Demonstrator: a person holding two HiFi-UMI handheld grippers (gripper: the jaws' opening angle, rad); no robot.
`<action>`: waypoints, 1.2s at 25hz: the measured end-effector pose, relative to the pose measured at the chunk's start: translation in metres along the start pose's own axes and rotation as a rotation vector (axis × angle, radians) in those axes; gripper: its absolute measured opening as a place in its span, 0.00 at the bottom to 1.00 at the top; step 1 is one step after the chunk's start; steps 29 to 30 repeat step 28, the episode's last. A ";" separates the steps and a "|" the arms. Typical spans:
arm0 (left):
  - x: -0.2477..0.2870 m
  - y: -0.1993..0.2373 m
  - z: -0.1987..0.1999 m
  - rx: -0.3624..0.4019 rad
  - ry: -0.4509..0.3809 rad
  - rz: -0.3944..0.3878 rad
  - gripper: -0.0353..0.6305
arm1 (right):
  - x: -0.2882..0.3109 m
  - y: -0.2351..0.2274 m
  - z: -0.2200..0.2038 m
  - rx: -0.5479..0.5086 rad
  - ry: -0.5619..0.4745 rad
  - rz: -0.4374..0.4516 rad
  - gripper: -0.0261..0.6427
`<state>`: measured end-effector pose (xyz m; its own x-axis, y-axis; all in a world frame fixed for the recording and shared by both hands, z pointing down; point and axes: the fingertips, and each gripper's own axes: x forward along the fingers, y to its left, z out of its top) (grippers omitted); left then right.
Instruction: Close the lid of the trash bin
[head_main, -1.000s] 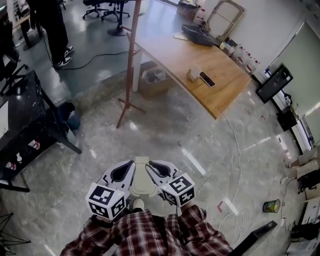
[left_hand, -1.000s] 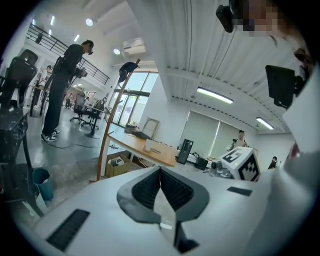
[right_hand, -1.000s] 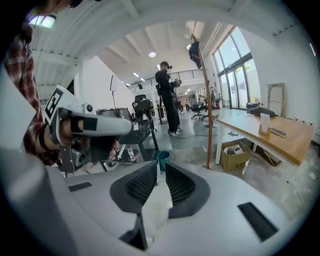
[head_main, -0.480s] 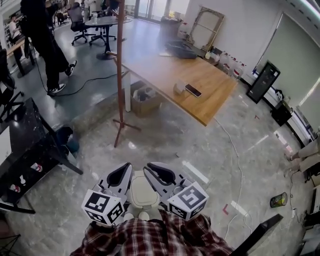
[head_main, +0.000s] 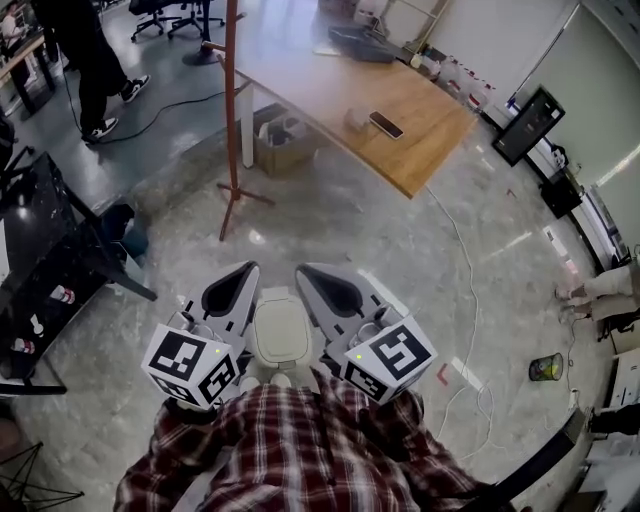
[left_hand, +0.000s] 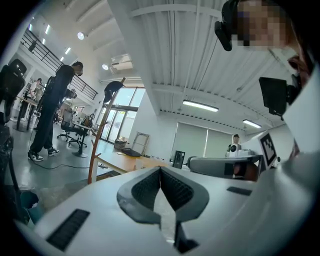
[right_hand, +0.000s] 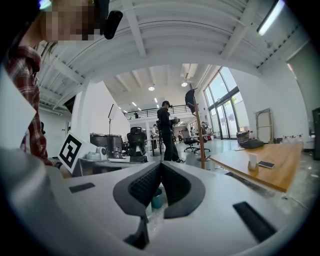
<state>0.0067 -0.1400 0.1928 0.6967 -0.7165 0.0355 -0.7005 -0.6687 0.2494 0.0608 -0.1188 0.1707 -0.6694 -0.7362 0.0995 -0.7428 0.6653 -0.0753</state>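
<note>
In the head view a small cream trash bin stands on the stone floor right in front of my feet, seen from above, its lid lying flat over the top. My left gripper hangs just left of it and my right gripper just right of it, both above the bin and apart from it. Each has its jaws shut with nothing between them. The left gripper view and the right gripper view look out level across the room, and the bin is not in them.
A red-brown coat stand rises ahead, with a wooden table and a cardboard box behind it. A black cart and a blue bucket are at left. A person stands far left. A cable crosses the floor at right.
Both grippers have come up nearer the head camera and look larger, still flanking the bin. The head view has tilted a little. Jaws stayed shut.
</note>
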 end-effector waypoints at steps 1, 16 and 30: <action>0.000 0.001 0.000 -0.002 0.002 -0.001 0.07 | 0.001 0.001 0.000 0.001 0.004 -0.001 0.06; -0.016 0.001 -0.007 -0.011 0.025 -0.007 0.07 | 0.005 0.020 -0.014 -0.008 0.042 0.012 0.06; -0.032 0.002 -0.009 -0.026 0.026 0.011 0.07 | 0.003 0.033 -0.022 0.009 0.059 0.026 0.06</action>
